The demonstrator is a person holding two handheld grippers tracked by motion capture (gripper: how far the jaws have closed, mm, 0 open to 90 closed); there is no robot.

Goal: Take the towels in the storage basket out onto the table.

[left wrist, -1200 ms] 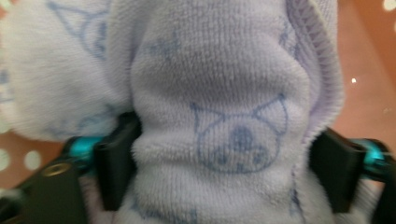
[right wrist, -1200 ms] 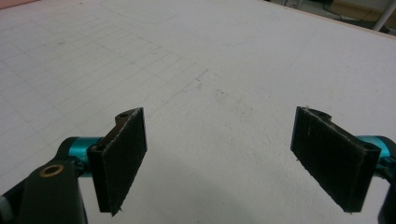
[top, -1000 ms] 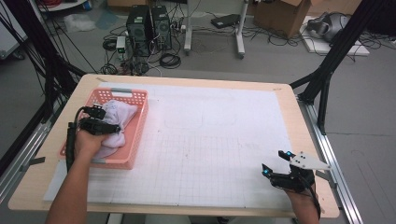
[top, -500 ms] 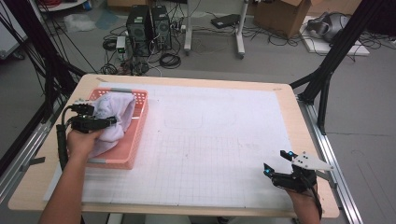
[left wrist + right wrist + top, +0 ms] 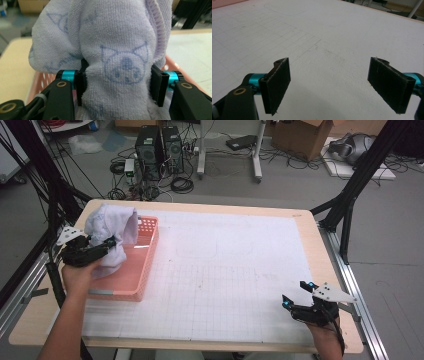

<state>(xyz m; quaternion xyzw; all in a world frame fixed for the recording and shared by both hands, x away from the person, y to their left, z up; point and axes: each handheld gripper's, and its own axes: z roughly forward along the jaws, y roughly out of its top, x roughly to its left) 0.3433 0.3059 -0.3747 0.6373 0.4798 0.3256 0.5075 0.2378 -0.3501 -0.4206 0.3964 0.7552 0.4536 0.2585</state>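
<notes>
A pale lilac towel (image 5: pixel 109 234) with cartoon faces printed on it hangs bunched above the pink plastic basket (image 5: pixel 135 275) at the table's left. My left gripper (image 5: pixel 107 242) is shut on the towel (image 5: pixel 117 57), whose thick folds bulge between both pads (image 5: pixel 156 85) and hide what lies beyond. The basket's rim (image 5: pixel 42 80) shows under the cloth. At the near right corner of the table my right gripper (image 5: pixel 296 295) rests low and open; its two black pads (image 5: pixel 277 82) stand wide apart over the bare white mat (image 5: pixel 329 45).
A white gridded mat (image 5: pixel 235 270) covers most of the wooden table. Black frame legs (image 5: pixel 350 205) stand beside both table sides. On the floor beyond are computer towers (image 5: pixel 160 145), cables and cardboard boxes (image 5: pixel 300 135).
My left gripper has lifted the towel up out of the basket and carried it toward the far left corner. The basket has shifted slightly. The right gripper has stayed still.
</notes>
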